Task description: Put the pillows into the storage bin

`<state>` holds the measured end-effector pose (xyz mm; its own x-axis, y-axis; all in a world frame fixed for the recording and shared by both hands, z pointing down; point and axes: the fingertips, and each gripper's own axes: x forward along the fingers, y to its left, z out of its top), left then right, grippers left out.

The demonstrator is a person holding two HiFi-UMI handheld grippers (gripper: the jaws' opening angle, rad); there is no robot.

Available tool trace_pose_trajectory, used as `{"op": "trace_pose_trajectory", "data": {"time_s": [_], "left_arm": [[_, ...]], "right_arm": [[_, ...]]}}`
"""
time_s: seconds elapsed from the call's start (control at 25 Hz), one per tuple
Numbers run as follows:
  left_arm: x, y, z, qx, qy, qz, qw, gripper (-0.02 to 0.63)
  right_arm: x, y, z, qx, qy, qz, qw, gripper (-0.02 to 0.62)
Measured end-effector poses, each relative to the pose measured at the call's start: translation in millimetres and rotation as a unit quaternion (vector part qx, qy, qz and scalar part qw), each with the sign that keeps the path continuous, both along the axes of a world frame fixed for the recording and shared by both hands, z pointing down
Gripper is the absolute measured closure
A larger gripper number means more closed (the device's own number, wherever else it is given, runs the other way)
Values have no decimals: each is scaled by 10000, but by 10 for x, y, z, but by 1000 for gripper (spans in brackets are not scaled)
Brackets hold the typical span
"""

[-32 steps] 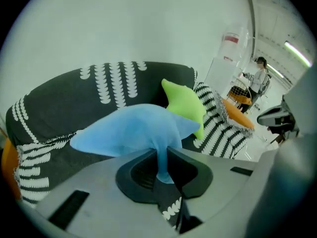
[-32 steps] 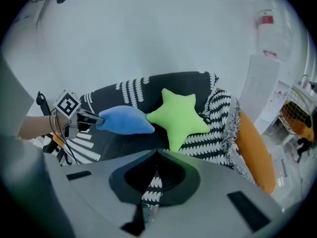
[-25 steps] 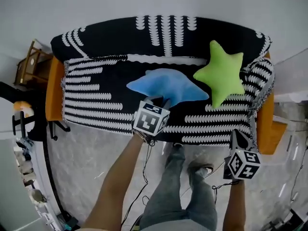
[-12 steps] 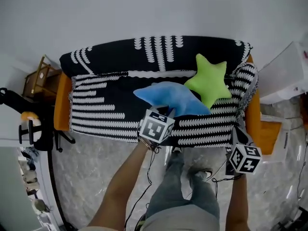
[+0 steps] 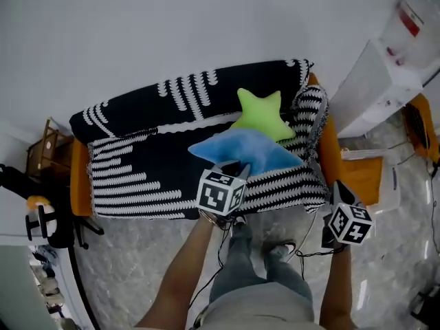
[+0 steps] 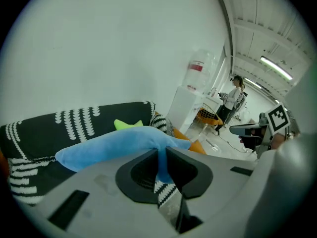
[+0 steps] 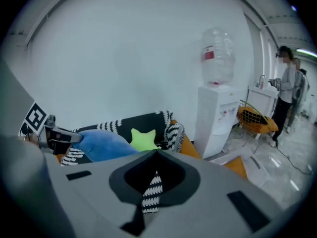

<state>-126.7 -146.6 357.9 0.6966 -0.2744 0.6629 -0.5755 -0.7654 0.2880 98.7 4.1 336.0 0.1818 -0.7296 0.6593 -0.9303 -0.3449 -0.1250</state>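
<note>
My left gripper (image 5: pixel 234 165) is shut on the edge of a blue pillow (image 5: pixel 247 150), which hangs lifted over the front of the sofa seat. In the left gripper view the blue pillow (image 6: pixel 124 143) is pinched between the jaws of that gripper (image 6: pixel 162 155). A green star pillow (image 5: pixel 260 114) leans in the sofa's right corner, just behind the blue one; the right gripper view shows this star pillow (image 7: pixel 143 139) too. My right gripper (image 5: pixel 337 188) hovers over the floor off the sofa's right front corner. Its jaws (image 7: pixel 157 155) are shut and hold nothing.
The sofa (image 5: pixel 144 170) has a black-and-white patterned cover and orange sides. A white water dispenser (image 5: pixel 385 74) stands right of it, with an orange and white flat thing (image 5: pixel 368 174) on the floor in front. People (image 7: pixel 287 90) stand far right. A wooden rack (image 5: pixel 41 160) is left.
The blue pillow has come up off the seat and moved right with my left gripper, now overlapping the green star. The head view has swung right, revealing the dispenser.
</note>
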Motion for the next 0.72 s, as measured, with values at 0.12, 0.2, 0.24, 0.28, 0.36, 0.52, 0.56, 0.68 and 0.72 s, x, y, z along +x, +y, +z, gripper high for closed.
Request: {"op": "trace_pose_trajectory", "data": {"time_s": [0.12, 0.2, 0.24, 0.28, 0.36, 0.52, 0.56, 0.68, 0.72], "left_arm": [[305, 194, -69, -120, 188, 163, 9996, 560], [518, 355, -98, -175, 228, 298, 9991, 560], [638, 450, -114, -189, 239, 384, 9988, 560], [764, 548, -133, -193, 252, 477, 9984, 560], [1027, 743, -173, -181, 281, 665, 9972, 560], [1554, 1132, -253, -88, 336, 1030, 9941, 560], [1694, 1226, -278, -62, 349, 1121, 9931, 560], [2126, 1507, -360, 7, 376, 1406, 9893, 560], [2269, 1605, -386, 25, 383, 1504, 9879, 560]], "right_arm": [[296, 277, -136, 194, -28, 414, 9989, 594], [497, 497, -221, 287, 3, 636, 9976, 594], [606, 625, -261, 317, 27, 754, 9966, 594], [719, 760, -302, 342, 51, 879, 9955, 594], [946, 1030, -377, 396, 98, 1126, 9928, 594], [1358, 1596, -459, 527, 159, 1536, 9866, 594], [1456, 1747, -469, 548, 169, 1633, 9849, 594], [1738, 2204, -502, 584, 195, 1932, 9792, 594], [1830, 2358, -512, 586, 202, 2037, 9771, 594]]}}
